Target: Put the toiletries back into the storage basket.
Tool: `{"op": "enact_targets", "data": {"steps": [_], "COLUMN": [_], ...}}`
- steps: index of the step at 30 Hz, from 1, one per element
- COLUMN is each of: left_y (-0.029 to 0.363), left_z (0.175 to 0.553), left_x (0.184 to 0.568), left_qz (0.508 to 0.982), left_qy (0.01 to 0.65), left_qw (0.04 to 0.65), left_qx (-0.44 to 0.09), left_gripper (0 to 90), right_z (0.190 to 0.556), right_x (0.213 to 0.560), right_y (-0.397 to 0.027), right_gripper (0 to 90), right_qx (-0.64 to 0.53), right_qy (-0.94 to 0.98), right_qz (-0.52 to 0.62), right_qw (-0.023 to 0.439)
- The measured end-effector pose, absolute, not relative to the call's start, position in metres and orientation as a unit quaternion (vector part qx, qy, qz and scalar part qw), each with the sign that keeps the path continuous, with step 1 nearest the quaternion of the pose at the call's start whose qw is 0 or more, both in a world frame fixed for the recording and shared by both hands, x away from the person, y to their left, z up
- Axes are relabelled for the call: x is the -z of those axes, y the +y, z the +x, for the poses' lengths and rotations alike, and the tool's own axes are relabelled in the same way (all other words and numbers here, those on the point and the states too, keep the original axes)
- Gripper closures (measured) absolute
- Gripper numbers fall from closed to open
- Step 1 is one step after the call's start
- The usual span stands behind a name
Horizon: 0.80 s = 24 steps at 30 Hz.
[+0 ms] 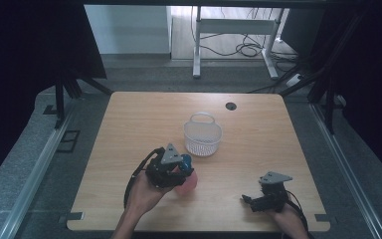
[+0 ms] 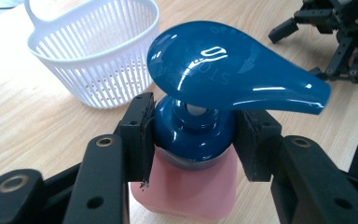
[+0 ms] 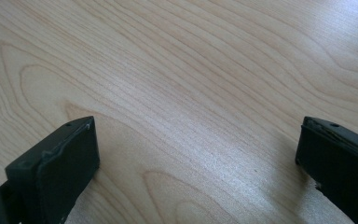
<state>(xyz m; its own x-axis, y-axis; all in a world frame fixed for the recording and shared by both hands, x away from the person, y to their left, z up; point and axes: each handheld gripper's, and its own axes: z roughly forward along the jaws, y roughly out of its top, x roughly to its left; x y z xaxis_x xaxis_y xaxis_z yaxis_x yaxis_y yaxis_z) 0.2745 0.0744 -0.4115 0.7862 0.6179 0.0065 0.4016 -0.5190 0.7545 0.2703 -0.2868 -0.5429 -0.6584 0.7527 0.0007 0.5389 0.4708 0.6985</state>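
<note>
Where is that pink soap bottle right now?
In the high view the pink soap bottle stands near the table's front edge, just in front of the white basket, its blue collar clamped by the left tool.

A light wooden desk (image 1: 129,124) carries a white slatted basket (image 1: 202,135) near its middle. A pink bottle (image 1: 186,183) with a blue pump stands closer to the near edge, left of centre.

Pink bottle's (image 2: 186,186) base cut off below, left gripper view
</note>
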Motion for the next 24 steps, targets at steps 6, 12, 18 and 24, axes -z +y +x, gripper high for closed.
{"op": "enact_targets", "data": {"steps": [6,12,18,24], "left_y": [0.073,0.073,0.071,0.068], "left_z": [0.283,0.29,0.296,0.301], "left_x": [0.405,0.399,0.392,0.383], "left_qz": [0.86,0.859,0.859,0.858], "left_qy": [0.301,0.304,0.305,0.305], "left_qw": [0.389,0.389,0.39,0.391], "left_qx": [-0.134,-0.131,-0.134,-0.136], "left_gripper": [52.6,52.6,52.6,52.6], "right_z": [0.27,0.271,0.271,0.27], "right_x": [0.543,0.543,0.543,0.543], "right_y": [-0.287,-0.287,-0.287,-0.287], "right_gripper": [0.0,0.0,0.0,0.0], "right_qx": [-0.343,-0.343,-0.343,-0.342], "right_qy": [0.844,0.844,0.844,0.844], "right_qz": [0.381,0.381,0.382,0.382], "right_qw": [0.156,0.156,0.156,0.155]}}
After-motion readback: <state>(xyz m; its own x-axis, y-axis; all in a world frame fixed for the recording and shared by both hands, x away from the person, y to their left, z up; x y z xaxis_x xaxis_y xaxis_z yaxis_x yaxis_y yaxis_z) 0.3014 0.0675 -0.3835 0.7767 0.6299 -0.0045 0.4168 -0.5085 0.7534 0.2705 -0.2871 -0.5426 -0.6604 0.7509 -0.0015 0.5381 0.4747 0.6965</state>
